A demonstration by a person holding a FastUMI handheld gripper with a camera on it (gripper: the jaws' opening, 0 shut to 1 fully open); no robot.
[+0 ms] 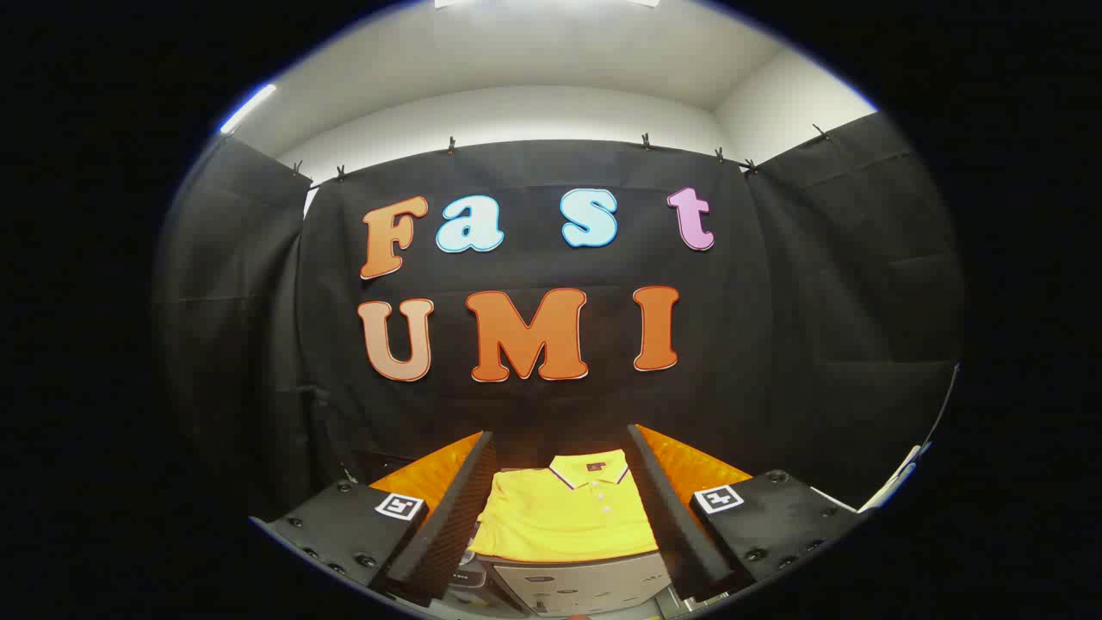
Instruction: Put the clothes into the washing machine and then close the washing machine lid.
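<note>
Jaws (564, 508) spread wide, holding nothing. Yellow polo shirt (568, 515) lies folded flat between black fingers (448, 517), collar on far side, small white buttons down front. Shirt touches neither finger. Shirt rests on orange desk (689, 465). White washing machine (581, 584) sits just below shirt's near edge, close to jaws. Black cloth wall (818, 327) hangs beyond desk.

The folded shirt (564, 517) lies ahead between the spread gripper (560, 517) fingers (touching neither)
</note>
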